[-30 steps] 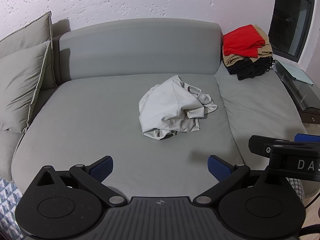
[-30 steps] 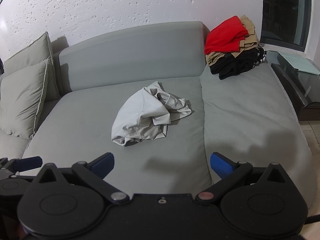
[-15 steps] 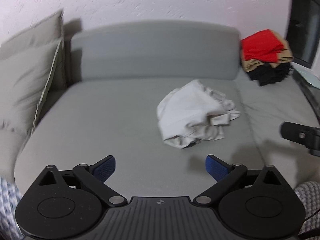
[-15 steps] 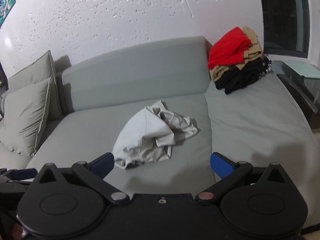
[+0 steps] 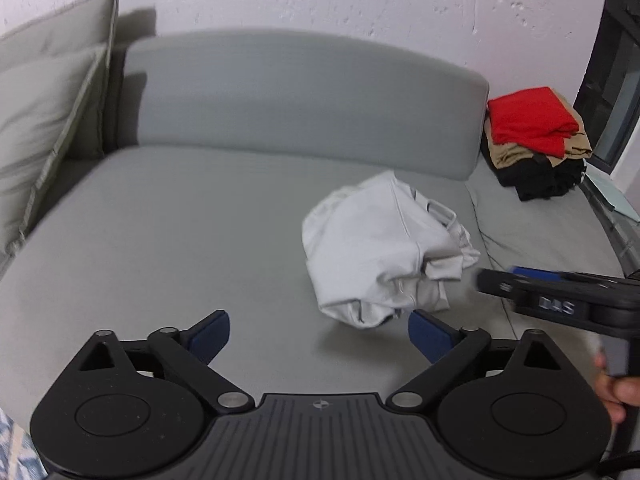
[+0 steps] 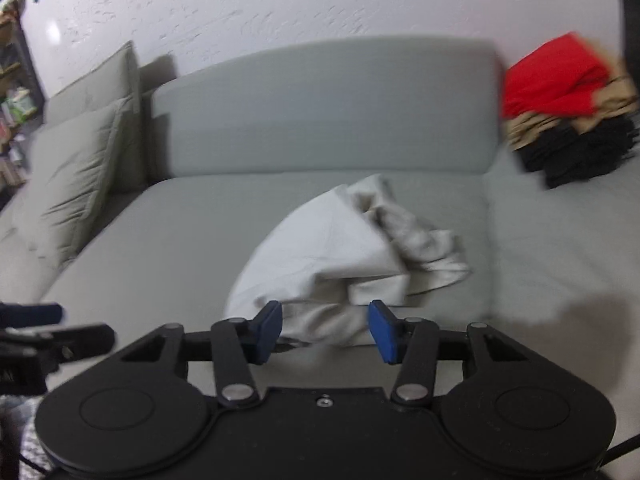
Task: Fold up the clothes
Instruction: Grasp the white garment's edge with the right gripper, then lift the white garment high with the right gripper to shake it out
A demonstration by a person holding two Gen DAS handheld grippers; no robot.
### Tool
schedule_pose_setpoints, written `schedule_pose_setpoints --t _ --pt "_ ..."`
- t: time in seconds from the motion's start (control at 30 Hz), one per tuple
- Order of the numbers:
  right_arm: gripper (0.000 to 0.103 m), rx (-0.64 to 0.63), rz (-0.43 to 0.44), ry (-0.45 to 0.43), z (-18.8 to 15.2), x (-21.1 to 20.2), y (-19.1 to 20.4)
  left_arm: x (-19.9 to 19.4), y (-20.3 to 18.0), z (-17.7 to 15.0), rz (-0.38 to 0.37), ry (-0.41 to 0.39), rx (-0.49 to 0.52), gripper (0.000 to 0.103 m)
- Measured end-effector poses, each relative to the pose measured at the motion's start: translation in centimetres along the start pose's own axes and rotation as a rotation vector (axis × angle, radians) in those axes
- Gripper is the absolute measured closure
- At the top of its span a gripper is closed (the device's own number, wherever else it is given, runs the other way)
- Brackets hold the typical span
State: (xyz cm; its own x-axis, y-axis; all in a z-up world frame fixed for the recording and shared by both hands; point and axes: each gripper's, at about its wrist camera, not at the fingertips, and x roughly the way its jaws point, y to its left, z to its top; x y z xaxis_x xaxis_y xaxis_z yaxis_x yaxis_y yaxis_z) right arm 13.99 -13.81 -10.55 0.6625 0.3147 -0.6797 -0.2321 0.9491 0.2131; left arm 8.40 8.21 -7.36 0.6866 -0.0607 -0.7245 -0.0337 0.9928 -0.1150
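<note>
While the left gripper (image 5: 318,334) hangs low over the front of the sofa (image 5: 200,240) with its blue pads (image 5: 210,332) spread wide and nothing between them, the white garment (image 5: 380,244) lies crumpled on the seat just ahead of its right pad and a little to the right. The garment sits in a loose heap near the seam between the two seat cushions, touching only the sofa as far as this view shows. In the right wrist view the right gripper (image 6: 325,330) is close over the near edge of the same garment (image 6: 332,248), its pads (image 6: 269,330) drawn in to a middling gap, partly closed but not meeting. Cloth shows in the gap between them, yet whether either pad touches or pinches the fabric cannot be told, as the picture is blurred there. From the left wrist view the right gripper (image 5: 494,280) reaches in from the right at the garment's right side, and a hand (image 5: 614,388) grips its handle at the frame's edge. A stack of folded clothes (image 5: 536,140), red on top, then tan, then black, rests at the far right end of the sofa beside the backrest, well apart from the white garment. Two grey pillows (image 6: 76,184) lean at the left end. A textured white wall (image 6: 320,4) rises behind the backrest.
</note>
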Motion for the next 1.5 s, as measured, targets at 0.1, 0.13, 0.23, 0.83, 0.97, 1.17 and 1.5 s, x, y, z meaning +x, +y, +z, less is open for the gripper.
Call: schedule_pose_setpoints --t 0.1,0.13,0.23,0.83,0.97,1.17,1.5 --pt "0.055 -0.025 0.057 0.038 0.5 2.2 0.2 1.2 0.5 0.1 0.055 0.029 -0.011 0.020" --pt "0.055 -0.017 0.066 0.059 0.6 3.1 0.2 1.6 0.7 0.1 0.075 0.039 -0.015 0.029" --pt "0.054 0.004 0.079 0.112 1.1 5.8 0.4 2.3 1.4 0.3 0.101 0.051 -0.044 0.037" --pt "0.097 0.136 0.220 -0.337 17.1 -7.6 0.8 -2.1 0.6 1.3 0.116 -0.108 0.025 0.030" --pt "0.097 0.111 0.284 -0.502 20.6 -16.6 1.3 -4.7 0.0 1.8 0.083 -0.176 0.034 0.030" --pt "0.097 0.046 0.322 -0.462 20.9 -20.9 5.5 -9.1 0.2 2.3 0.039 -0.297 0.035 0.026" --pt "0.097 0.104 0.289 -0.477 24.2 -16.2 11.5 -12.9 2.0 1.2 0.101 -0.377 0.079 0.026"
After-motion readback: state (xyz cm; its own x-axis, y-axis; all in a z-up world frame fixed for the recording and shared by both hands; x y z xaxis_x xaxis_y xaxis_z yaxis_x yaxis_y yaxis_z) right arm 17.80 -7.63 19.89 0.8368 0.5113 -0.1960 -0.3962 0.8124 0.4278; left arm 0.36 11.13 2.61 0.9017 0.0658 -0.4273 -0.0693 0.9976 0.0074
